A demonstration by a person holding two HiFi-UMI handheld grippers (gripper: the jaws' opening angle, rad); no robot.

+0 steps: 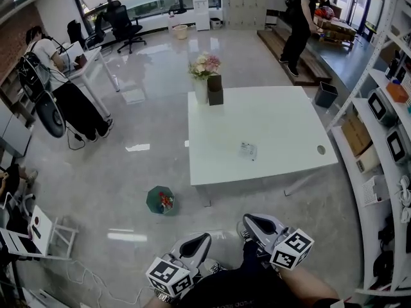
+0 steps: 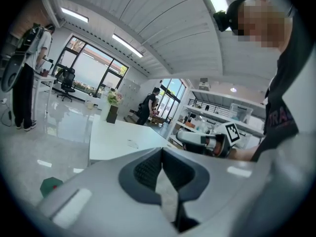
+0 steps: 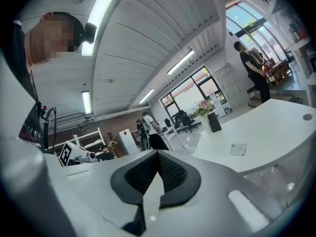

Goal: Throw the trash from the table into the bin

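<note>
I see open floor (image 1: 128, 172) from the left tool (image 1: 203, 239) and right tool (image 1: 248, 221) up to the counter (image 1: 276, 120) edge. Green bin (image 1: 160, 200) sits on the floor ahead-left of the left tool, nothing round it. Beyond the right tool the counter top is mostly bare: one wrapper (image 1: 248, 149) near the front, flower vase (image 1: 204, 76) and dark box (image 1: 215, 90) at the far left corner. Shelving (image 1: 385, 133) crowds the right tool's right flank.
</note>
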